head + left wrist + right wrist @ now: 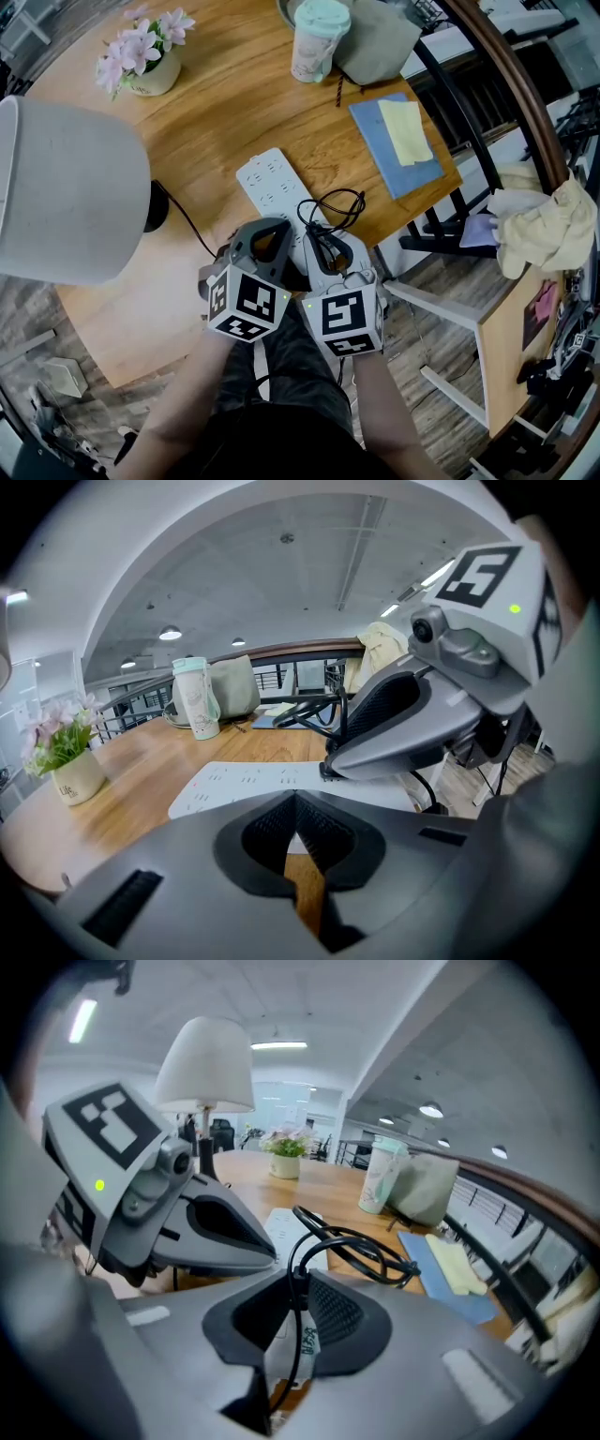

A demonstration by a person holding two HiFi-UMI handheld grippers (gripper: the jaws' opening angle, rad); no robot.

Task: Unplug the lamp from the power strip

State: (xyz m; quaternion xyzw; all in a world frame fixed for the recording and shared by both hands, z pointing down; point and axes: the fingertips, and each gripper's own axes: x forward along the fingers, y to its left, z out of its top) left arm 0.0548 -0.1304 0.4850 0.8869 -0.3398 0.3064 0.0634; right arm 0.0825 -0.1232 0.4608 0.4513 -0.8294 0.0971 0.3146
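Right gripper view: lamp cord clamped inside right tool

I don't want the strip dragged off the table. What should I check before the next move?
1. Right tongs gripping black cord: ok.
2. Left tongs bracing power strip: cannot tell; shut, contact hidden.
3. Plug seated in strip: cannot tell, hidden by tongs.
4. Cord loop free of snags: ok, nothing caught in it.
5. Cup and flowerpot out of the way: ok, far side of table.
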